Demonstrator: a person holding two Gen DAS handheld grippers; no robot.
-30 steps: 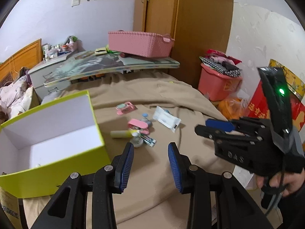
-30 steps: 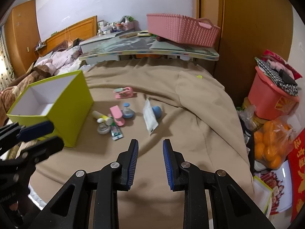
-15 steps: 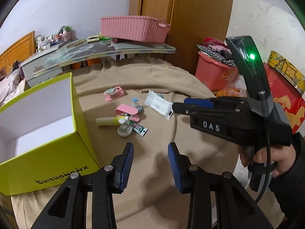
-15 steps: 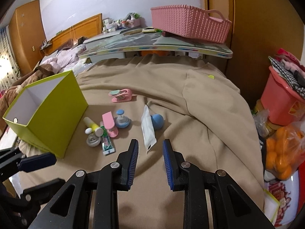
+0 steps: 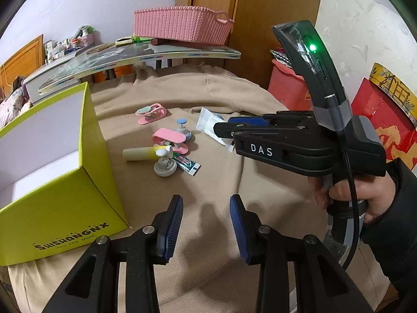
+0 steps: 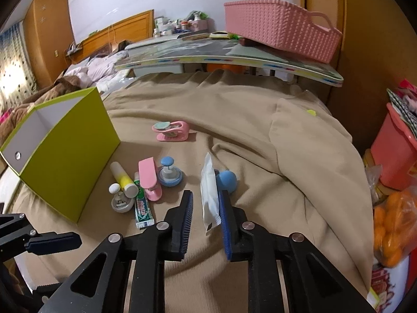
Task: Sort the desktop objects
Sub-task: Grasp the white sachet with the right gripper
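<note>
Two open sets of fingers: your right gripper (image 6: 204, 217) has dropped in from its earlier hover and now straddles the white sachet (image 6: 209, 197), so the pick is next. The sachet is flat, crinkly, lying beside a blue ball (image 6: 227, 180) on the cloth-covered desk (image 6: 260, 156). Your left gripper (image 5: 206, 225) idles, empty.

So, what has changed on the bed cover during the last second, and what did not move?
The right gripper has moved forward and down toward the small items; its open fingers now stand on either side of the white packet, not yet closed on it. The left gripper also came closer but holds nothing. The green box, pink clip and other items stayed in place.
</note>
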